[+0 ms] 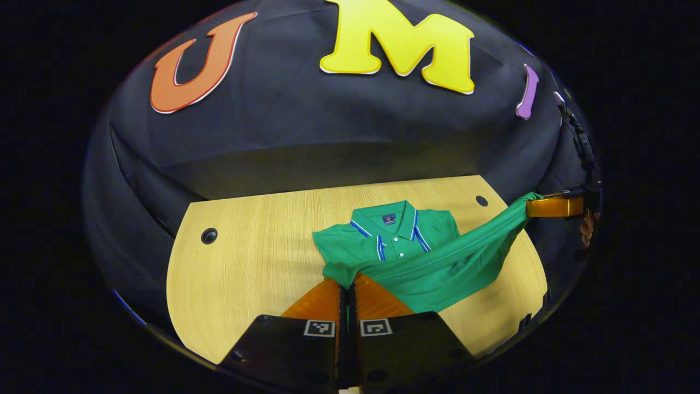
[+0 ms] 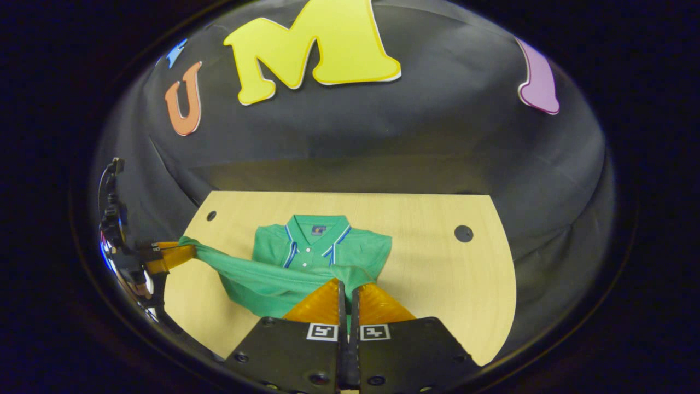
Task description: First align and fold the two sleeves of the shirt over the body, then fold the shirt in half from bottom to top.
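A green polo shirt (image 1: 404, 241) with blue-and-white collar stripes lies on the wooden table (image 1: 251, 257), collar at the far side, sleeves folded in. Its bottom hem is lifted off the table and stretched between both grippers. My left gripper (image 1: 348, 280) is shut on one hem corner, and the same gripper shows at the left of the right gripper view (image 2: 183, 249). My right gripper (image 2: 346, 284) is shut on the other hem corner of the shirt (image 2: 322, 249); it appears far right in the left gripper view (image 1: 533, 203). The raised cloth hides the shirt's lower half.
The table (image 2: 437, 273) has a round cable hole (image 1: 209, 236) near one far corner and another hole (image 2: 463, 233) at the other. Black cloth walls close in behind and at the sides. A hand (image 1: 586, 227) holds the right gripper.
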